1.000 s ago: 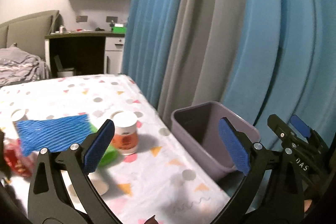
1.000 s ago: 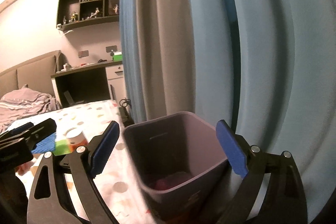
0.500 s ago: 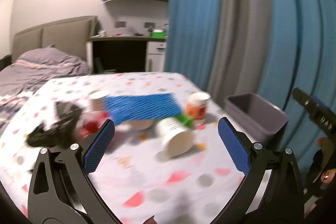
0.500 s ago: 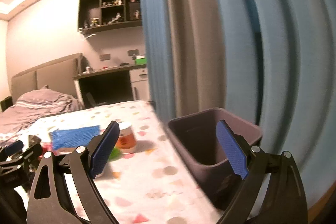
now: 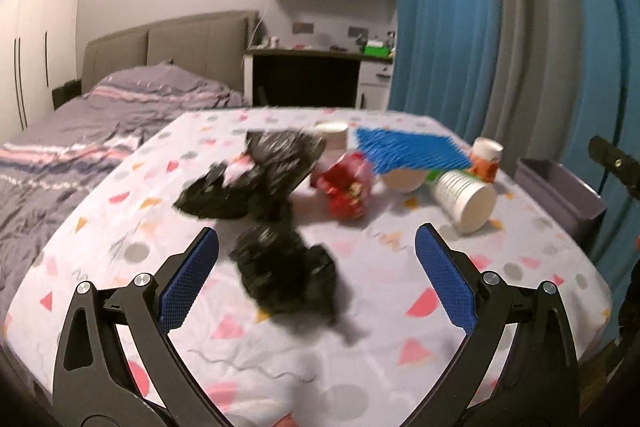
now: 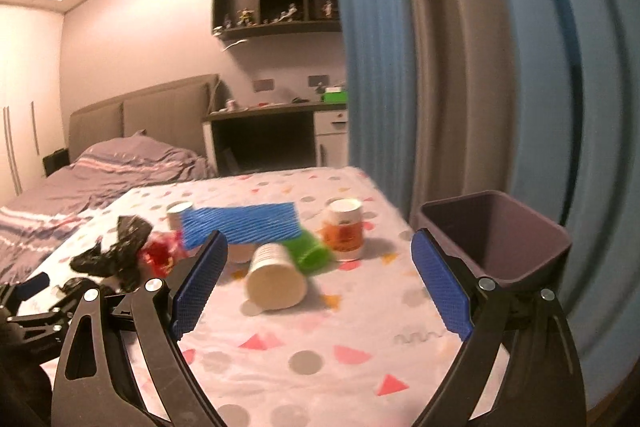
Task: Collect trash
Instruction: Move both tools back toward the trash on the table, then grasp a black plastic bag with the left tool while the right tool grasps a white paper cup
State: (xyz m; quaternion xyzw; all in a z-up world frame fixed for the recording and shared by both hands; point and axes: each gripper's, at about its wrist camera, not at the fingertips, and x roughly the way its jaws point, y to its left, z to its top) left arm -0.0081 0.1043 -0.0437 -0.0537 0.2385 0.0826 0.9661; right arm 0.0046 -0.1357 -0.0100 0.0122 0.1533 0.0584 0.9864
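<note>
Left gripper (image 5: 316,267) jaws apart above black bag (image 5: 280,271); right gripper (image 6: 320,281) jaws apart, empty, bin (image 6: 496,239) far right.

Left gripper (image 5: 316,267): black plastic frame w/ triangular cutouts, silver screws at joints, blue ribbed pads (image 5: 188,285) on fingers. Right gripper (image 6: 320,283): same build, blue ribbed pads (image 6: 440,291), silver screws.

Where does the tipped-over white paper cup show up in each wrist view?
Left wrist: the white paper cup lies on its side at right of centre, open mouth toward the camera.
Right wrist: the same cup lies just left of centre, between the open tongs, mouth toward the camera.
Shared landmark: the blue mesh sleeve sits just behind the cup in both views.
</note>
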